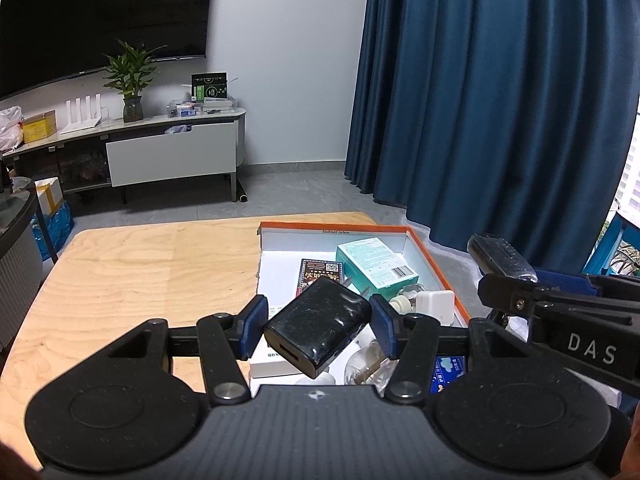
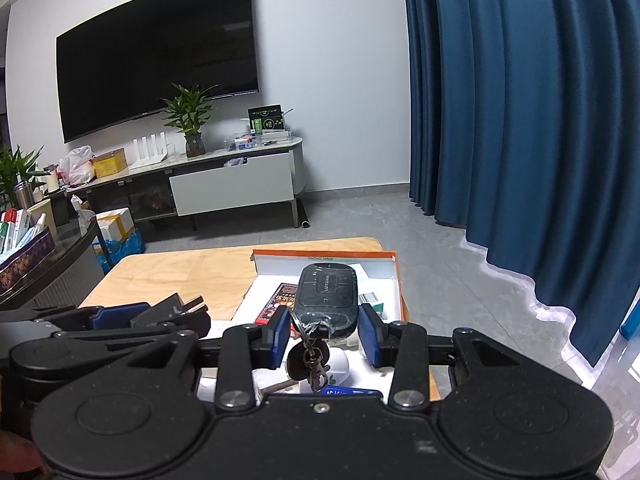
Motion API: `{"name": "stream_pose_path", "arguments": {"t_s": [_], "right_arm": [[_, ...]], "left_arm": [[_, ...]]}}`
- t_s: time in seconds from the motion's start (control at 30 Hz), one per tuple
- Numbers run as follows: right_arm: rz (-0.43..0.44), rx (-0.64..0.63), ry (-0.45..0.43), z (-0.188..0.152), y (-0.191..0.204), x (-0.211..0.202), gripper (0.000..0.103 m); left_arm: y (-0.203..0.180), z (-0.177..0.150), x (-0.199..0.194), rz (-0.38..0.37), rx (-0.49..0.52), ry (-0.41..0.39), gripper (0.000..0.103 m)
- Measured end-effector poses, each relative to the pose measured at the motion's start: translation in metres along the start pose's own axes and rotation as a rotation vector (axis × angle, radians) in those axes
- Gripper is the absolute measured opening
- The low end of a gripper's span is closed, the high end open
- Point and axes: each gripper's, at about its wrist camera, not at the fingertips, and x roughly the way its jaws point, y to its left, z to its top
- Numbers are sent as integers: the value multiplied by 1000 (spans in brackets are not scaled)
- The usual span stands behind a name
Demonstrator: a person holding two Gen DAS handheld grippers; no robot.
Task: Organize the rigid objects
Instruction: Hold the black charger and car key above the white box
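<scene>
Two claws each carry one item above the orange-rimmed box [image 1: 436, 258] on the right side of the wooden table [image 1: 140, 272], apparently ready to sort both into it. From the left wrist, the left claw [image 1: 318, 326] is clenched on a black charger [image 1: 316, 326], tilted cornerwise between its blue pads, over the box's near clutter; a teal carton [image 1: 376, 264] lies farther in. From the right wrist, the right claw [image 2: 323, 334] grips a black key fob [image 2: 326, 300], its keyring [image 2: 310, 354] dangling, over the same box.
</scene>
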Motion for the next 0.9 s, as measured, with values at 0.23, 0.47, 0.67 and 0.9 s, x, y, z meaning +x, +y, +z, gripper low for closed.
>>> {"name": "stream_pose_path", "arguments": {"t_s": [0.23, 0.47, 0.67, 0.9], "right_arm": [[-3, -2, -3, 0, 1, -1, 46], [-5, -3, -5, 0, 1, -2, 46], [-3, -4, -4, 0, 0, -2, 46], [-2, -4, -3, 0, 0, -2, 46]], "left_arm": [[-2, -1, -1, -1, 9, -1, 56], [-3, 0, -1, -3, 17, -1, 56], [-3, 0, -2, -4, 17, -1, 56], [-3, -1, -2, -9, 19, 2, 56]]}}
